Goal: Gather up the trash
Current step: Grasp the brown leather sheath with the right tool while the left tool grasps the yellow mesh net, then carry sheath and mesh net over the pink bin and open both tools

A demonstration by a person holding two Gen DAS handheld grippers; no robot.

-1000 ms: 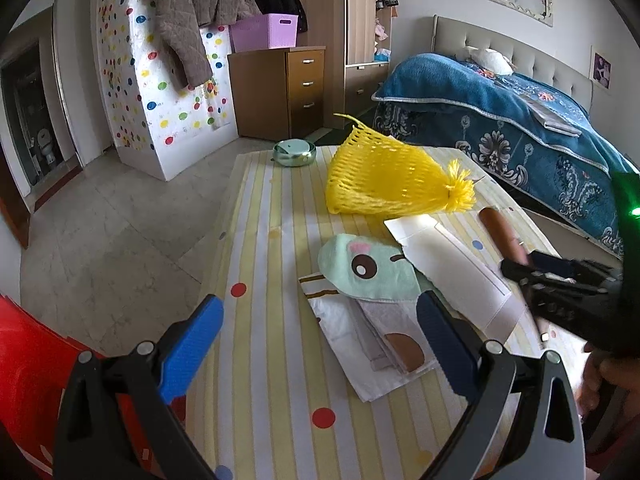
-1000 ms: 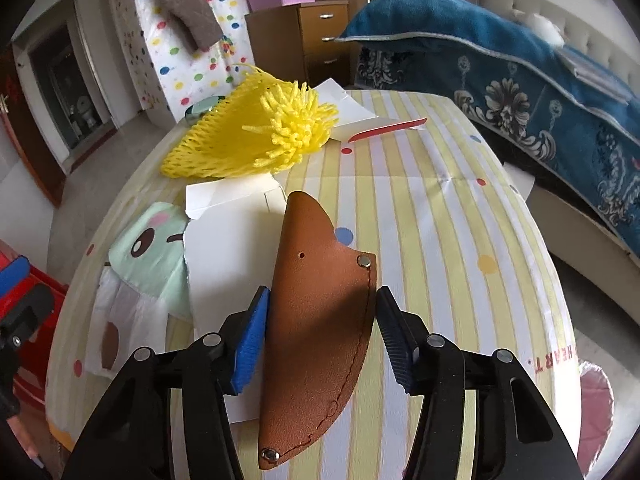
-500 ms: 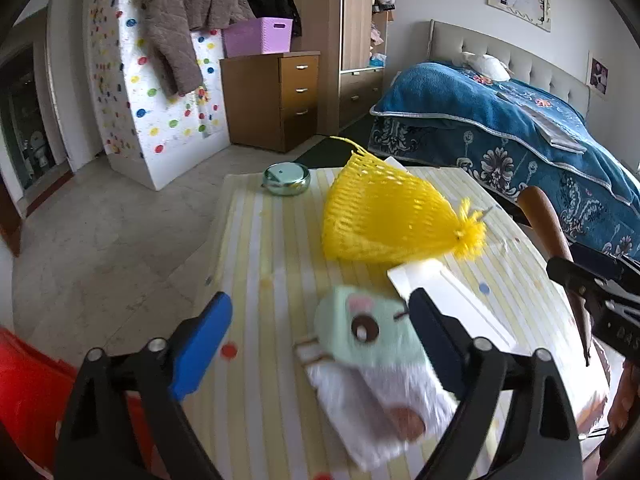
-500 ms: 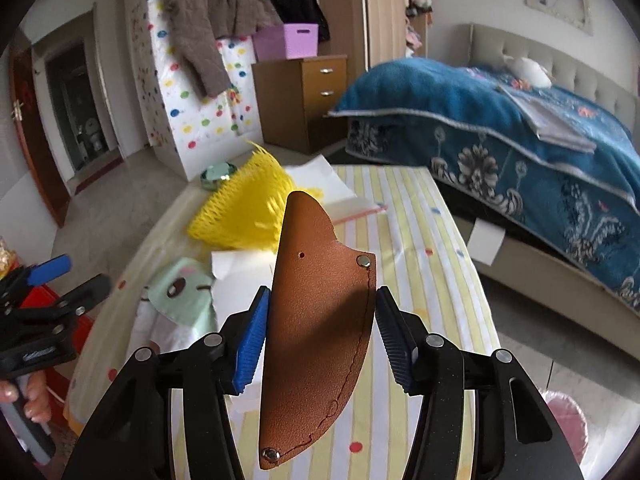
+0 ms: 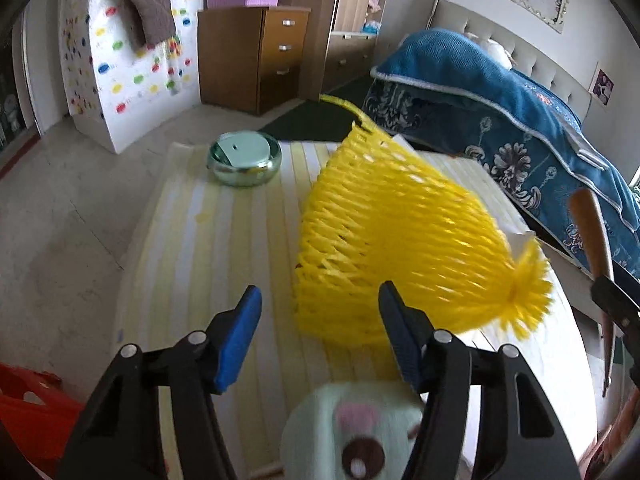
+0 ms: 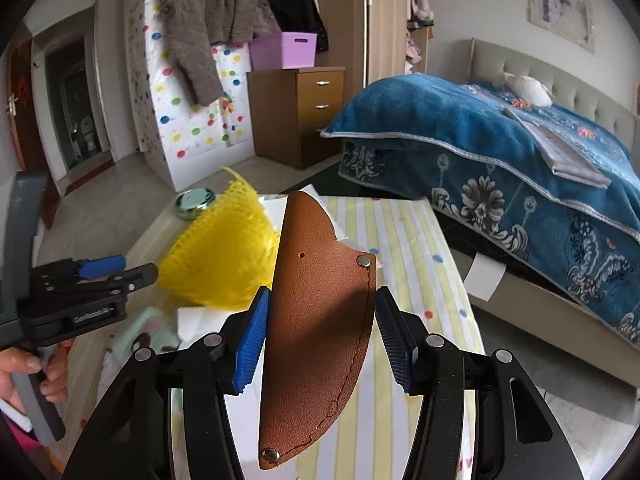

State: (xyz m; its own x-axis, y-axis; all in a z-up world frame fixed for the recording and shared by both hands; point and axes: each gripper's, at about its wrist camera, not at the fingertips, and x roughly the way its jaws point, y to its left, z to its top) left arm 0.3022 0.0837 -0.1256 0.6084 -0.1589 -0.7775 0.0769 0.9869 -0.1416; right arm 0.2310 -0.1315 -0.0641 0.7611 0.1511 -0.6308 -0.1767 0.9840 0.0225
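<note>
Item: left tongs (image 5: pixel 320 330). Jaws part open and just now closing; nothing lies between the pads yet. They point down at the striped bench (image 5: pixel 208 248).

Item: yellow foam net (image 5: pixel 392 236). Lies on the bench just ahead of the left tongs and a little to their right; its open mouth faces the tongs, its tufted closed end points away to the right. Long axis runs from near left to far right across the line of the jaws. The right-hand pad sits in front of the net's near edge; whether it touches cannot be told. The left tongs are the nearer of the two, so the pick-up looks theirs to make.

Item: right tongs (image 6: pixel 320 330). Held above the bench, half closed on a brown leather sheath (image 6: pixel 320 320), which stands upright between the pads, tip up.

Item: pale green cartoon wrapper (image 5: pixel 352 432). On the bench directly under the left tongs.

Item: round metal tin (image 5: pixel 244 158). Far end of the bench, well apart from the net.
</note>
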